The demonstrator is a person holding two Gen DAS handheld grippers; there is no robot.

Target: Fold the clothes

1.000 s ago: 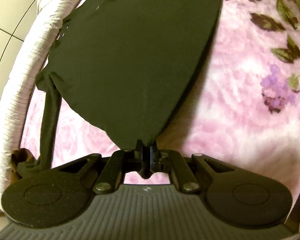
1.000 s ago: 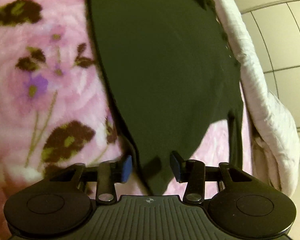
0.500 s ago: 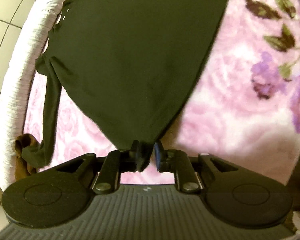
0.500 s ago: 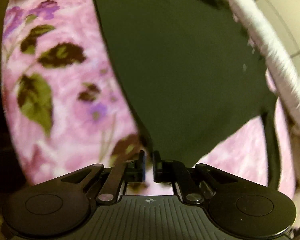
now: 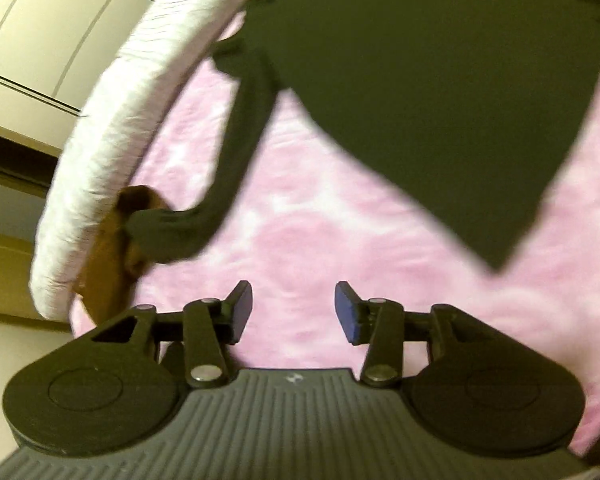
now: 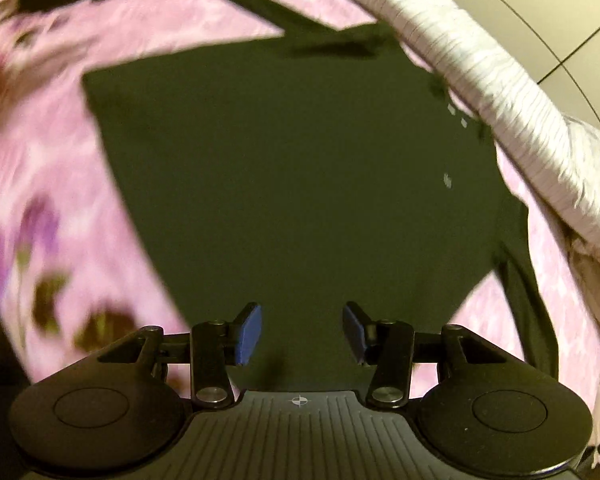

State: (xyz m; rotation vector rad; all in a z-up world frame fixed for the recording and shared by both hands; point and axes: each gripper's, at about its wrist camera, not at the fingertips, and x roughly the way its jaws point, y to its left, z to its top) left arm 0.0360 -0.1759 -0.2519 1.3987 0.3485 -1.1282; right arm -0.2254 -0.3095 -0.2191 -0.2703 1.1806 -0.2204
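Pink floral fleece blanket (image 5: 340, 240) under both tongs; I have just let the garment go.

A second ago each tong pinched a corner of the flat dark olive long-sleeved top (image 5: 440, 80); now the left gripper (image 5: 294, 312) and right gripper (image 6: 302, 334) are opening with nothing between their blue pads, and both have backed away. I judge this fold laid. The top lies spread ahead of my left tong, up and to its right, and directly ahead of my right tong. Its long axis runs away from both, toward the white ribbed bolster edge (image 6: 500, 80); one sleeve (image 5: 240, 140) trails back toward my left tong's left side.
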